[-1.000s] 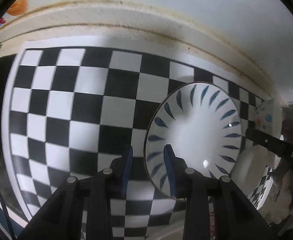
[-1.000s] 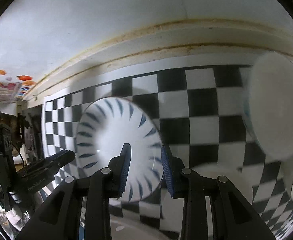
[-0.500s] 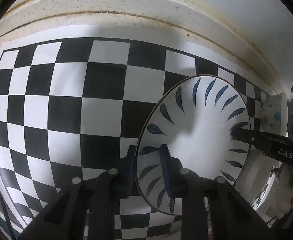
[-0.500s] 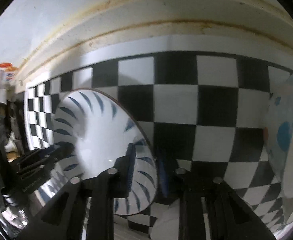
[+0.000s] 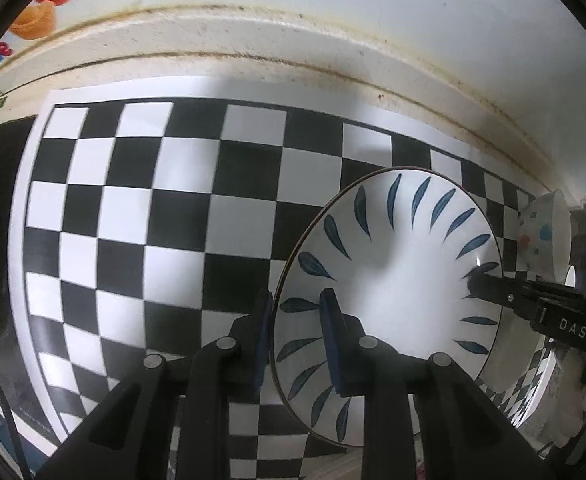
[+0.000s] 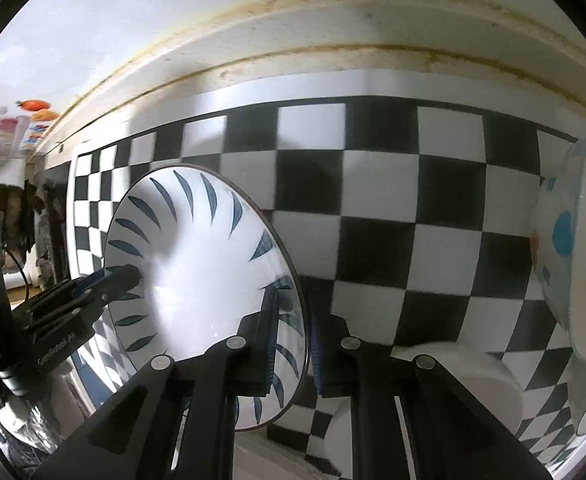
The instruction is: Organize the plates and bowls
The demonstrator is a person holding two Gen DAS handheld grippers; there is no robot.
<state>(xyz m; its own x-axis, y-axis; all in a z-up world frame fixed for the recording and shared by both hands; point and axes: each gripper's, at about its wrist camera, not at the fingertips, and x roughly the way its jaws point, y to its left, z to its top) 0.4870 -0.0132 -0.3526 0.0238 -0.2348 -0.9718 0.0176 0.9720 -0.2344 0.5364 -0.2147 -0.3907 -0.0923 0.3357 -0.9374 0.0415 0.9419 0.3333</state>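
Over the checkered mat (image 5: 141, 216), a leaf-patterned plate (image 5: 397, 280) hangs between both tools, apparently clear of the surface, though the lift cannot be confirmed. Left gripper (image 5: 297, 340): jaws narrow, straddling the plate's left rim, one pad on the face, the other behind; pads look pressed on, so a pinch hold. Right gripper (image 6: 295, 340): jaws have just been closing, rim now between them, gap very slim; reads as a grip on the opposite edge. Each tool shows in the other's view, biting the far rim, so the plate spans the line between them, roughly edge-on to each camera and tilted. Spotted bowl (image 6: 573, 248) sits well to the right, nearer the right gripper; a plain white dish (image 6: 465, 376) lies below it. Judgement: any carry turns on both hands travelling together; if one leads, the plate twists in the pinch.
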